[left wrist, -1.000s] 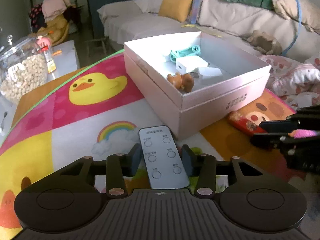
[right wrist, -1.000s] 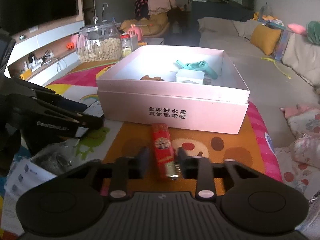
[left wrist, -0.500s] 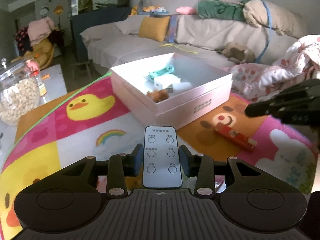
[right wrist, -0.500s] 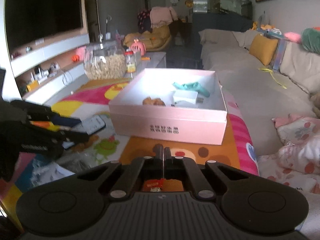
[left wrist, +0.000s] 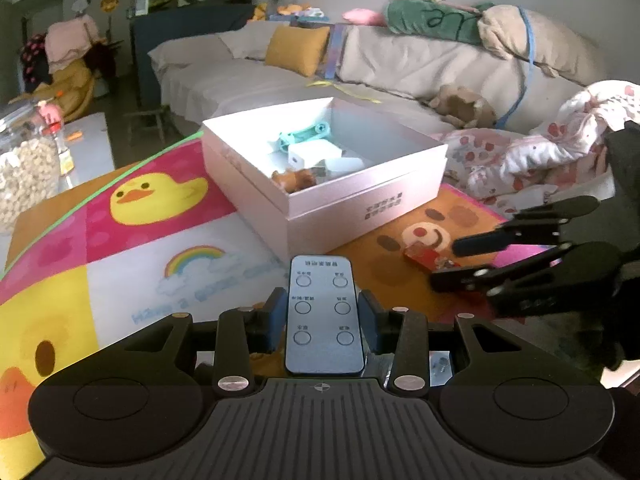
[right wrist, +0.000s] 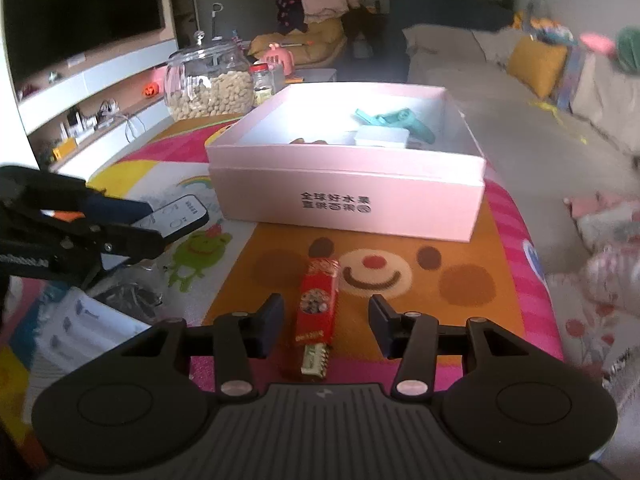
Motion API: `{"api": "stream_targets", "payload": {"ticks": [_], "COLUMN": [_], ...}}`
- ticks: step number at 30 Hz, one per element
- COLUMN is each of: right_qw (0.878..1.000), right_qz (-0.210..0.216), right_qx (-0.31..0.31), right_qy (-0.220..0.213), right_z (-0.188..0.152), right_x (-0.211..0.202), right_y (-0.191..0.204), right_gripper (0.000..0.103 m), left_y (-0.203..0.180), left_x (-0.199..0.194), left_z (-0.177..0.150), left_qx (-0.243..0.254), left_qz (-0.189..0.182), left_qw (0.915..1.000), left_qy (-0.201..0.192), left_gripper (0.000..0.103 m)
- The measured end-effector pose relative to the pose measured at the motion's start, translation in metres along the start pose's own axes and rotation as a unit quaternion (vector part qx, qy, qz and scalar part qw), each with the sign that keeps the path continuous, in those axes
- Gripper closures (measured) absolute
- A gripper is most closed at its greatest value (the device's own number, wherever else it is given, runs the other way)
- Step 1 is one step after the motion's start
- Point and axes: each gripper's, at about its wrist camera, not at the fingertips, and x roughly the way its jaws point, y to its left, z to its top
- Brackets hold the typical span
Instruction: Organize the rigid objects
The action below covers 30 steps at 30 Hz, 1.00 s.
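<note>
2 jobs: left hand-held gripper (left wrist: 323, 316) clamps remote (left wrist: 324, 312), lift over box (left wrist: 360, 196) rim; right hand-held gripper (right wrist: 326, 324) jaws opening w/ red pack (right wrist: 318, 304) loose between, lower frame.

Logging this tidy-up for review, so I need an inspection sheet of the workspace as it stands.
Surface: cartoon play mat.
Job's things: pink box open, holding a teal toy, white block, brown figure; red packet on mat.
Clutter: plastic bags, leaflet.
Grippers: left gripper shut on remote control; right gripper opening, straddling the packet, pads clear.
Cables: nothing seen on mat.
Surroundings: sofa, nut jar, TV.
</note>
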Motion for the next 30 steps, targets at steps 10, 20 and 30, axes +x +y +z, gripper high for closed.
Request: {"api": "stream_targets", "payload": {"ticks": [10,20,30], "right_qw": [0.999,0.999,1.0], "right_qz": [0.027,-0.042,-0.024], "right_qx": [0.007,0.002,0.014], "right_qy": [-0.019,-0.007,-0.006], "right_z": [0.01,0.005,-0.006], "right_x": [-0.016,-0.009,-0.005], "right_y": [0.003,-0.007,-0.01], "right_gripper": [0.081,0.08,0.066], "left_y": [-0.011,0.009,-0.007], "left_x": [-0.02,0.001,-0.015], "left_z": [0.012,0.016,0.017], "left_qx": [0.019,-0.065,-0.043], "left_qz": [-0.019,-0.03,-0.089], "left_qw": [0.9989,0.9972,0.9938], "left_qy": [-0.038,0.024,0.05], "left_gripper": [0.095,0.091,0.087]}}
